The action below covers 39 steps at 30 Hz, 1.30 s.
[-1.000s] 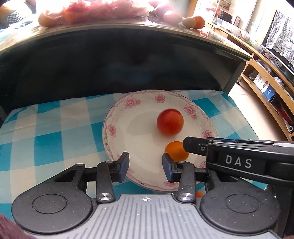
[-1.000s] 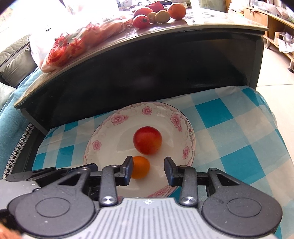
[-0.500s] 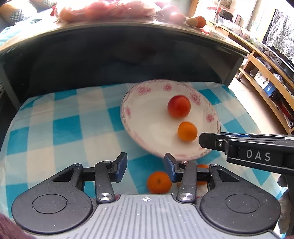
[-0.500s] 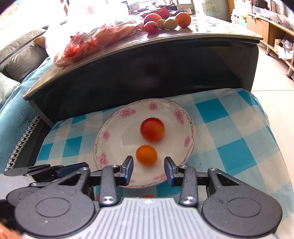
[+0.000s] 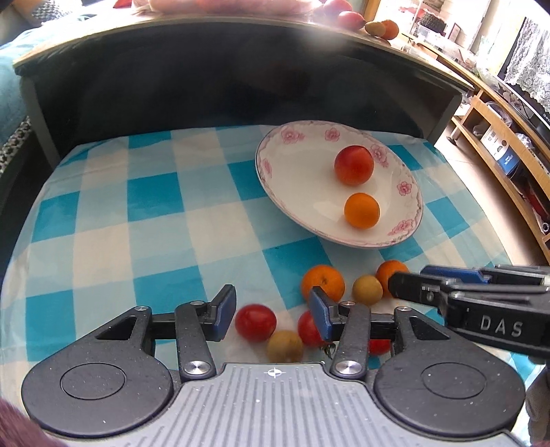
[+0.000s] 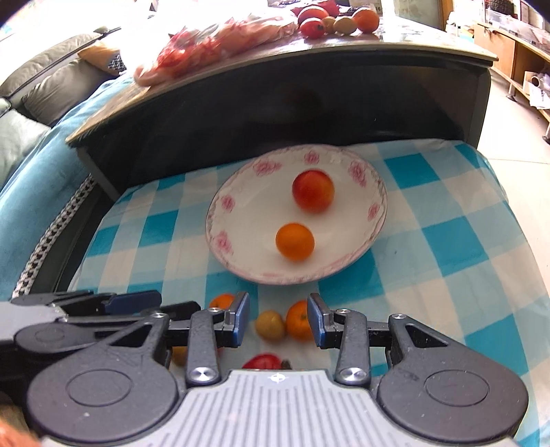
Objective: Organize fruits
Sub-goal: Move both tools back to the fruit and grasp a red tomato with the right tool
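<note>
Closest in, both claws hang low over the checked blue-and-white cloth (image 5: 144, 206) with their blue pads spread apart and nothing between them. The left claw (image 5: 273, 311) sits over a loose scatter of fruit: a red tomato (image 5: 255, 322) just inside its left pad, a yellowish-green fruit (image 5: 284, 346) touching it at about 4 o'clock, and a second red one (image 5: 308, 328) half hidden behind the right pad. The right claw (image 6: 278, 319) reaches in beside it, and in its own view a small yellow fruit (image 6: 270, 325) and a mandarin (image 6: 298, 320) lie side by side in the gap between its pads, on the cloth below rather than gripped; another red fruit (image 6: 263, 361) peeks out right at the camera's edge, too cut off to say much about. A bigger orange mandarin (image 5: 323, 282) lies at 12 o'clock from the left claw's right pad. Farther out, at roughly 1 o'clock from the left claw, stands the white plate (image 5: 295, 165) with pink flowers round its rim, holding a small orange (image 5: 362, 210) on the near side and a red-orange fruit (image 5: 354, 165) just behind it, close but apart. Beyond the plate rises the dark raised surface (image 6: 309, 58), with more fruit (image 6: 338, 20) and a plastic bag (image 6: 213, 44) of red things on top.
</note>
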Available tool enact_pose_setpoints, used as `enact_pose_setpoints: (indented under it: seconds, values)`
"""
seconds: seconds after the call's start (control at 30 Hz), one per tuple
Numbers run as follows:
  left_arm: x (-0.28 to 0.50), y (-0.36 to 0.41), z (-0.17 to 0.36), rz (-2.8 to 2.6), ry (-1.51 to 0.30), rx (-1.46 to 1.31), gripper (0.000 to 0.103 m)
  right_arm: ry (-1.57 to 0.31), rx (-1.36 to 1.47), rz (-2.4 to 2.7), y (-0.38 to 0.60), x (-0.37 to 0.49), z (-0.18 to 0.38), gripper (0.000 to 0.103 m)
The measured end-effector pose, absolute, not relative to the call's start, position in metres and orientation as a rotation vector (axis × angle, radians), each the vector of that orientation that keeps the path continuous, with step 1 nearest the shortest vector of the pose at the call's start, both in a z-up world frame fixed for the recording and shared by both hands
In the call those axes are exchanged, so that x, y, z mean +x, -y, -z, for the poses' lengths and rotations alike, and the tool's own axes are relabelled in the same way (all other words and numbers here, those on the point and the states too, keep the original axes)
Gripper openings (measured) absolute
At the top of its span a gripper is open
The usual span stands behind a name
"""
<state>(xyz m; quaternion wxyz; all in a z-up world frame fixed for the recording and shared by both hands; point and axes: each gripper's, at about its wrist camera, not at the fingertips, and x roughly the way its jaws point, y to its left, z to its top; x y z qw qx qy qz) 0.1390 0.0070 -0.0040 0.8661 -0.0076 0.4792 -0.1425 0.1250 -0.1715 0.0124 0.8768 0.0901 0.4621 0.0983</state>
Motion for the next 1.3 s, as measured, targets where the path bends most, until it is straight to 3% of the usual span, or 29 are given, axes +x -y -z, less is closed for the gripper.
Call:
enact_pose_setpoints:
  seconds: [0.93,1.3]
  values:
    - [0.135,-0.015,0.009,0.304,-1.025,-0.055,0.061,-1.080,0.183,-0.196,0.156,0.115,0.022,0.038]
    - [0.143,-0.019,0.016,0.283,-1.043,-0.101,0.053,-1.070,0.176,-0.195,0.165,0.108,0.018,0.037]
